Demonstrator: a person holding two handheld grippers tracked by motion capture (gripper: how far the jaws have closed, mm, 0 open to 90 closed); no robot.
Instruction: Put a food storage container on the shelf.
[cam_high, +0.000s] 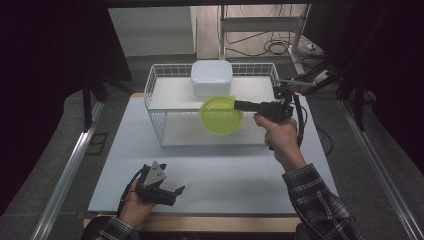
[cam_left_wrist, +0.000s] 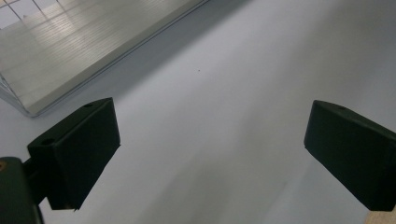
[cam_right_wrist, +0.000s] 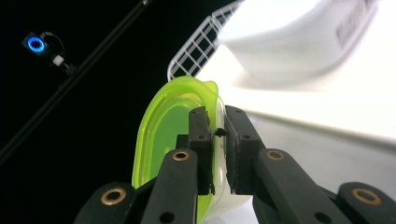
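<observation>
Right hand-held gripper (cam_right_wrist: 218, 140) clamps the green lid (cam_high: 220, 115) — label on the white box (cam_right_wrist: 299, 37) unreadable — left hand-held gripper (cam_left_wrist: 210, 149) gapes, empty.

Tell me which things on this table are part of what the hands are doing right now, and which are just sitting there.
Part of the job:
- round lime-green plastic lid, clamped on edge by the right gripper
- white wire two-shelf rack, right beside the lid

Just sitting there:
- white rounded plastic box on the rack's top shelf
- left gripper, open, low over the white table board
</observation>
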